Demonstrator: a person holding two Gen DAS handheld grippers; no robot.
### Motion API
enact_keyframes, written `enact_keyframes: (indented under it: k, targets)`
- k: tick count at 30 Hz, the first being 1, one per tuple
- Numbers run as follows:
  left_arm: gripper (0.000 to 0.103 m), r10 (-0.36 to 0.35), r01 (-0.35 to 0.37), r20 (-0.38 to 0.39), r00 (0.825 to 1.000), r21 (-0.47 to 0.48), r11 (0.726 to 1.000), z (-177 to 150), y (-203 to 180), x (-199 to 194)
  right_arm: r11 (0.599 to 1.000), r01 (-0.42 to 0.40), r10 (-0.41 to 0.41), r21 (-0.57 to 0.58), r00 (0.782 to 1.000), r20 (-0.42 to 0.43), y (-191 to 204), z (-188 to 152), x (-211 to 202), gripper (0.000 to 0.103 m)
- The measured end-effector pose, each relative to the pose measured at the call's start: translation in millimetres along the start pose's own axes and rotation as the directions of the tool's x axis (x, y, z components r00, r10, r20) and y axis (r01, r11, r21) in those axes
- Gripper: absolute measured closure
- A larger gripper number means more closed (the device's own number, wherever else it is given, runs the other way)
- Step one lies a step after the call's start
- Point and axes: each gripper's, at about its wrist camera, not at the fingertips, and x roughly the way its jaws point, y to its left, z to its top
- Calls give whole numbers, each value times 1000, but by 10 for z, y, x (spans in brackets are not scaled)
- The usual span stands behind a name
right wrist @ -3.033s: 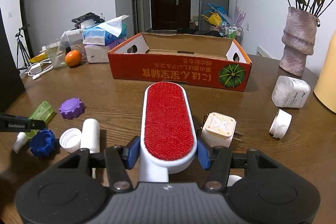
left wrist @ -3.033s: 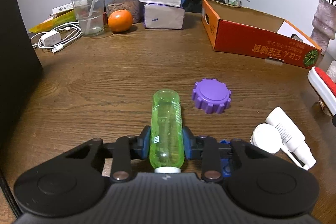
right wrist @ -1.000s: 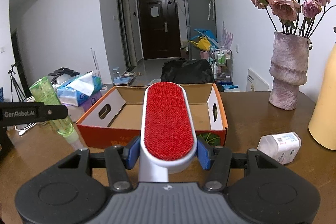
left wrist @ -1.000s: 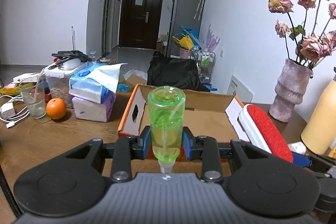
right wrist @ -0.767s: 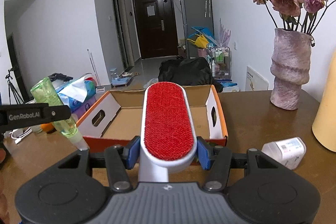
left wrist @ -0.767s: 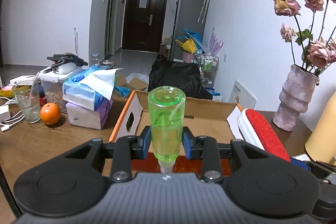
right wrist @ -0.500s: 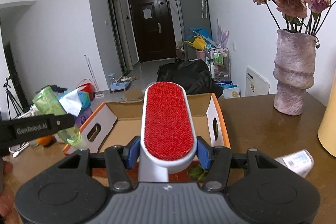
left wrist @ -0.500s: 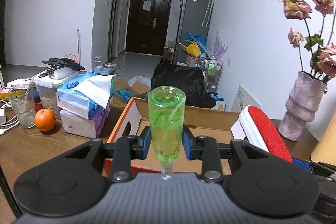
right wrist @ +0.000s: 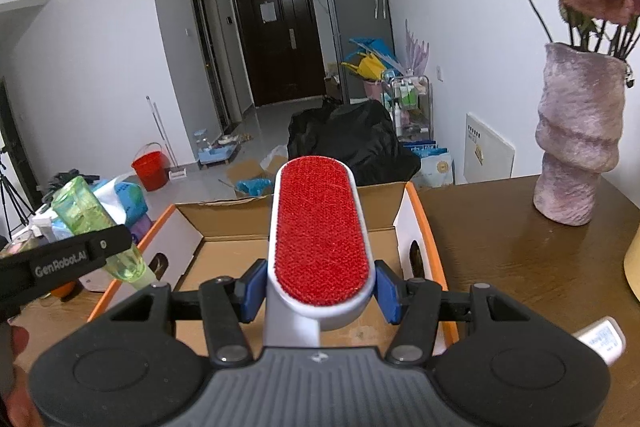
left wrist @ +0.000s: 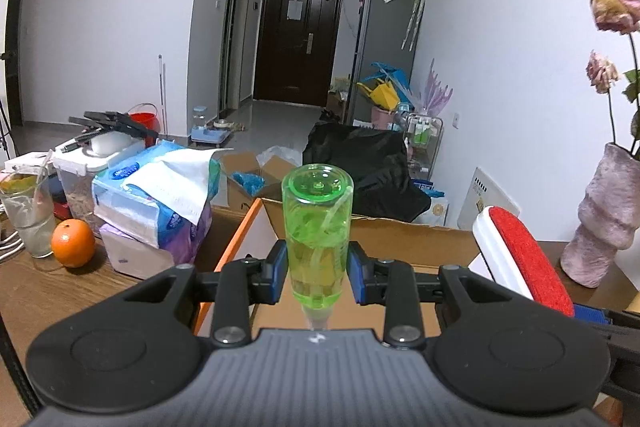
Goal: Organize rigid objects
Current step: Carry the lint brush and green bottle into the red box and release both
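L gripper (left wrist: pixel 318 277) clamps green bottle (left wrist: pixel 318 227), R gripper (right wrist: pixel 320 293) grips lint brush (right wrist: pixel 320 239); both should lower well inside cardboard box (right wrist: pixel 224 259) before release.

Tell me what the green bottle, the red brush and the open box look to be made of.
Green bottle: translucent glossy plastic, apparently; light passes through it.
Red brush: smooth white body, probably plastic, with a napped red pad that looks like fabric.
Open box: cardboard, matte brown inside, orange printed edges.
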Motion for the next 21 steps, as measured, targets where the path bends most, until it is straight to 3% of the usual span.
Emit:
enact_keyframes:
  k: [17,18,19,21]
  targets:
    - [71,3,-1,-72,997,25,1000,-62,80,436,999,4,2,36,988,-152,-36,146,662,47]
    - [64,0,2,-67,998,22,1000,-59,83,419,999,1,5,40,988,-152,-46,152,648,45]
    - [57,-1,3,-58,998,25,1000,-53,83,388,999,2,4,38,990,-143,-50,158,617,33]
    - [18,14,-13,-35,999,23,1000,-38,86,325,999,13,-10,29,993,-116,-51,176,524,16]
